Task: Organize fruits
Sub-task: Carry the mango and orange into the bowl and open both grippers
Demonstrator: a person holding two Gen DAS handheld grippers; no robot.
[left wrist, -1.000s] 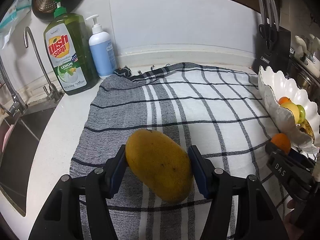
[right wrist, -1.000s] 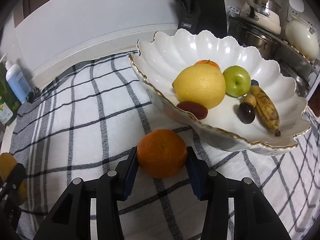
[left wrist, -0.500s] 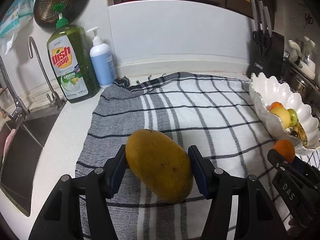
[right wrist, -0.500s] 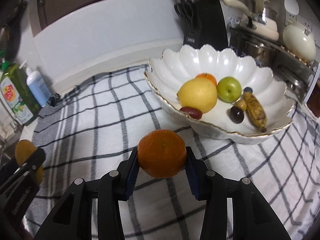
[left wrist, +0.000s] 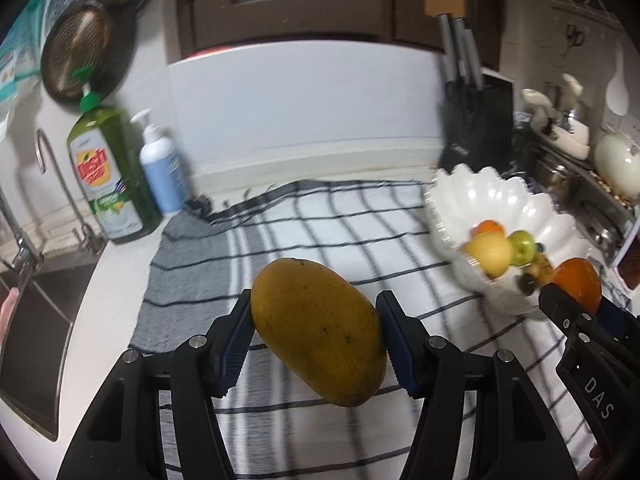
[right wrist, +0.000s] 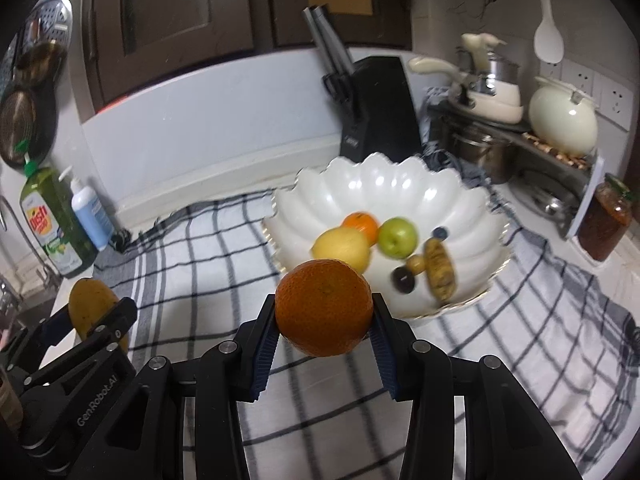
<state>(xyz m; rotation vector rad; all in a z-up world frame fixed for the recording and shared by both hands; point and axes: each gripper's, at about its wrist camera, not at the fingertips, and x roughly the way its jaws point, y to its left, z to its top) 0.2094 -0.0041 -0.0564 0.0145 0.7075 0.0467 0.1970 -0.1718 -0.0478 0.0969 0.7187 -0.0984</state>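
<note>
My left gripper is shut on a yellow mango and holds it above the checked cloth. My right gripper is shut on an orange and holds it in the air just in front of the white scalloped bowl. The bowl holds a lemon, a green apple, a small orange, a banana and dark fruits. In the left wrist view the bowl is at the right, with the right gripper and its orange beside it.
A green dish soap bottle and a blue pump bottle stand at the back left by the sink. A black knife block stands behind the bowl. Pots, a cream kettle and a jar are at the right.
Both grippers have risen well above the cloth with their fruit. The right gripper and orange now sit higher and closer to the bowl's front rim.
</note>
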